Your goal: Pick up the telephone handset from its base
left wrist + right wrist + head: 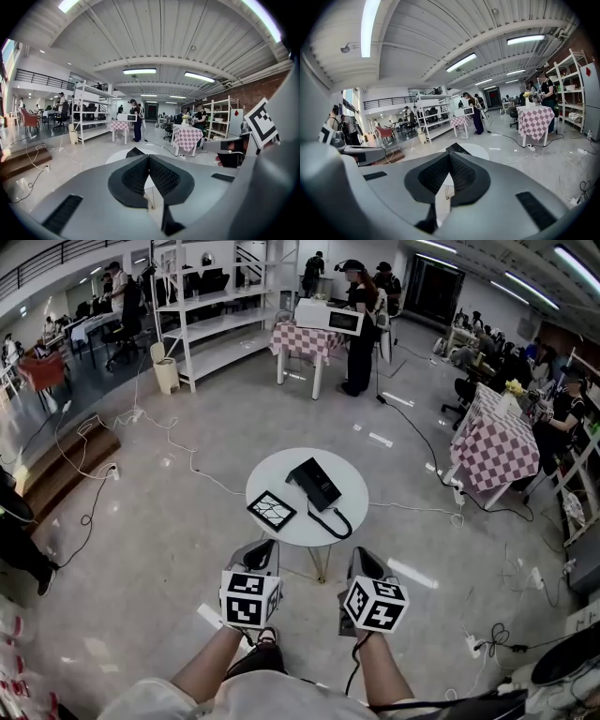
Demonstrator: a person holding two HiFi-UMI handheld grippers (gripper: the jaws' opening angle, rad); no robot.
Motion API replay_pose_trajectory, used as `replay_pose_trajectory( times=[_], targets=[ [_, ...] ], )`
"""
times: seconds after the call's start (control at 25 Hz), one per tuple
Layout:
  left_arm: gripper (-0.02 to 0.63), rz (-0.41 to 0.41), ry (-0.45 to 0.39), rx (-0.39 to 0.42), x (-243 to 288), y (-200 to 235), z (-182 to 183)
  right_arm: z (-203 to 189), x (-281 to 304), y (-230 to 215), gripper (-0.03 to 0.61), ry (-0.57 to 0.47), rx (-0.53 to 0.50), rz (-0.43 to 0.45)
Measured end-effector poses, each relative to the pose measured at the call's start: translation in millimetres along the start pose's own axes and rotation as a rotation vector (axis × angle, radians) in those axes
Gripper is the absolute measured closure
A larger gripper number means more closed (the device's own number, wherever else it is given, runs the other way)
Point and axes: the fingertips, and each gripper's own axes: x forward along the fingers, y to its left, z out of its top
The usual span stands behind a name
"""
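A black telephone (315,483) sits on a small round white table (349,514), its handset lying along its left side and a coiled cord (334,521) looping toward the front edge. My left gripper (265,547) and right gripper (364,562) hover side by side just short of the table's near edge, both shut and empty. In the left gripper view the closed jaws (149,158) hide most of the table (117,157); the phone (134,151) peeks above them. In the right gripper view the shut jaws (450,156) point at the phone (457,148).
A flat black square pad with white lines (271,510) lies on the table's left part. Cables (169,437) trail across the floor. Checked-cloth tables (495,446) stand right and behind, white shelving (220,306) at the back left, several people around the room.
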Motion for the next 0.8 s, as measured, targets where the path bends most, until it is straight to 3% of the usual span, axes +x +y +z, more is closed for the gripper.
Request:
replay_pose_trajectory(
  times=[0.44,0.64,0.8],
  targets=[
    [0.597,-0.019,-0.007,-0.010,25.3,5.3,9.1,11.7,16.8,-13.8,0.554,-0.003,-0.013,-0.028],
    [0.597,-0.030,-0.018,-0.078,42.6,15.3,16.9,19.1,36.3,-15.3,0.554,-0.002,-0.027,-0.032],
    [0.597,-0.023,-0.029,-0.070,54.2,23.3,26.8,27.9,51.9,-12.5,0.554,-0.008,-0.028,-0.023]
  ],
)
